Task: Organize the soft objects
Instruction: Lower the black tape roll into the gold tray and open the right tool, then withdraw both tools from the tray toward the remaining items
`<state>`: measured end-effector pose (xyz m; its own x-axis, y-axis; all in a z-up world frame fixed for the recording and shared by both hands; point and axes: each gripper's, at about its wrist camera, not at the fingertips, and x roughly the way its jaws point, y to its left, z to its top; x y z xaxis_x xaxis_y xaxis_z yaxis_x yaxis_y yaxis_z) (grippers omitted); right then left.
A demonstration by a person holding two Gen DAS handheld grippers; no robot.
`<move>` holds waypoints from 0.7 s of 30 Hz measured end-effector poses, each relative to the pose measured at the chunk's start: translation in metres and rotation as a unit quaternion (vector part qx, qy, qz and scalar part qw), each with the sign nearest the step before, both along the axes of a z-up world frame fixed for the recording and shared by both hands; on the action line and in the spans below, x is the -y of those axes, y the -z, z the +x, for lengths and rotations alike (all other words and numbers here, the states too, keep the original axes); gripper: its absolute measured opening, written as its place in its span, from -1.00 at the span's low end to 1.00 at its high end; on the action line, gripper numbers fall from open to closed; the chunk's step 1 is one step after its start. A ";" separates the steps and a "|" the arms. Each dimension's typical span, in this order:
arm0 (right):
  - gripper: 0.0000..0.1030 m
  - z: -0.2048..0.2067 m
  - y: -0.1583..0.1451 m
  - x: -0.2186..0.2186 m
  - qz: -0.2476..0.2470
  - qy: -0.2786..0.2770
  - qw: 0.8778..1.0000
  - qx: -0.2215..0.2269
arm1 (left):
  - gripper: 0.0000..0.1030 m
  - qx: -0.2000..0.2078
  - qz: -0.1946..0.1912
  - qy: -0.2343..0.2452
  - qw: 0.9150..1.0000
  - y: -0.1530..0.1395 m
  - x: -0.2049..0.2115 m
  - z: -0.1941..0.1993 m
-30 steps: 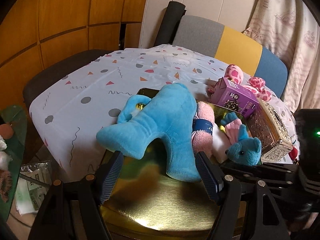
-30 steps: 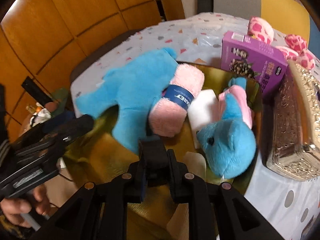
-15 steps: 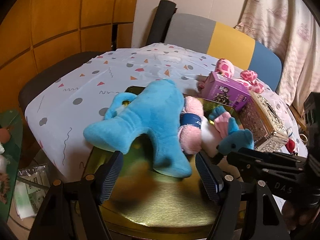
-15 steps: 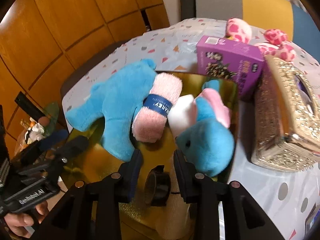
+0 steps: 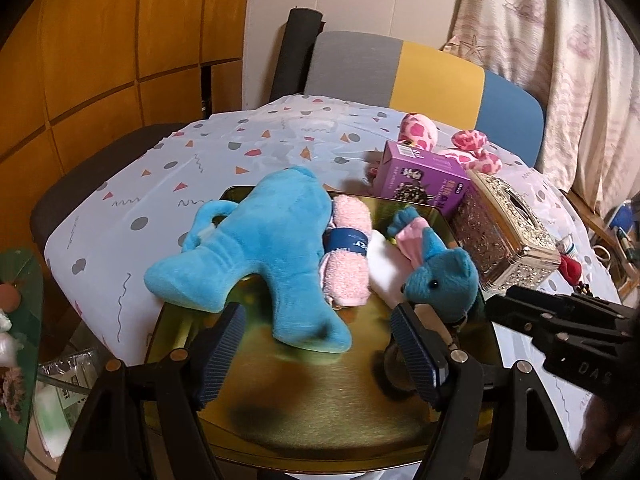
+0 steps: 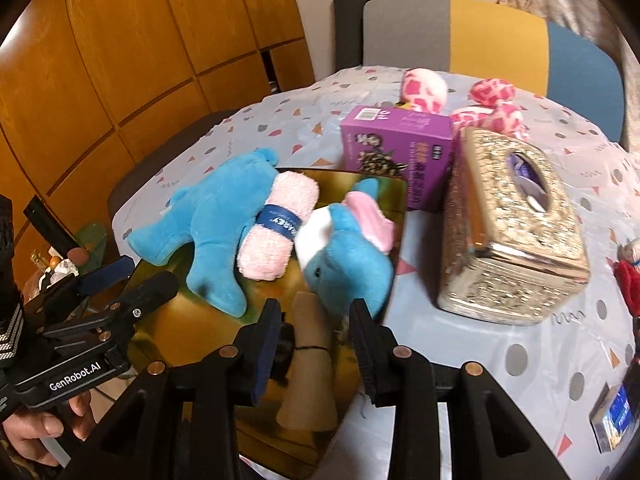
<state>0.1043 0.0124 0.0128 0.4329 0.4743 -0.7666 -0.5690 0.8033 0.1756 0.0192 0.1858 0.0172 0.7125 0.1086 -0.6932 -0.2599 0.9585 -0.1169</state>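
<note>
Lying just beyond the half-open, empty right gripper point(image 6: 316, 336), the small blue bear point(image 6: 348, 264) sits nearer than the wide-open, empty left gripper point(image 5: 316, 348).

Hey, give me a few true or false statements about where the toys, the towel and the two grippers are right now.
1. The pink towel lies between the two blue plush toys. True.
2. The left gripper grips the big blue plush. False: it is open and holds nothing.
3. The purple box sits on the gold tray. False: it stands on the tablecloth beyond the tray.
4. The right gripper is open. True.
5. The small blue plush lies on the silver box. False: it lies on the tray.
</note>
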 end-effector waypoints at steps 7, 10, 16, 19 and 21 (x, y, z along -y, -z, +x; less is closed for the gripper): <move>-0.31 0.003 -0.009 0.034 0.007 0.037 0.999 0.012 | 0.47 0.005 0.013 0.019 1.000 -0.005 0.013 0.002; -0.31 0.007 -0.010 0.054 0.007 0.059 0.998 0.013 | 0.47 0.005 0.017 0.029 0.999 -0.006 0.020 0.003; -0.28 0.016 -0.009 0.102 0.007 0.115 0.993 0.010 | 0.47 0.004 0.027 0.052 0.998 -0.009 0.037 0.006; -0.27 0.019 -0.008 0.130 0.006 0.148 0.989 0.009 | 0.47 0.005 0.034 0.065 0.997 -0.011 0.047 0.008; -0.27 0.022 -0.008 0.152 0.005 0.175 0.984 0.010 | 0.47 0.006 0.038 0.074 0.997 -0.012 0.053 0.009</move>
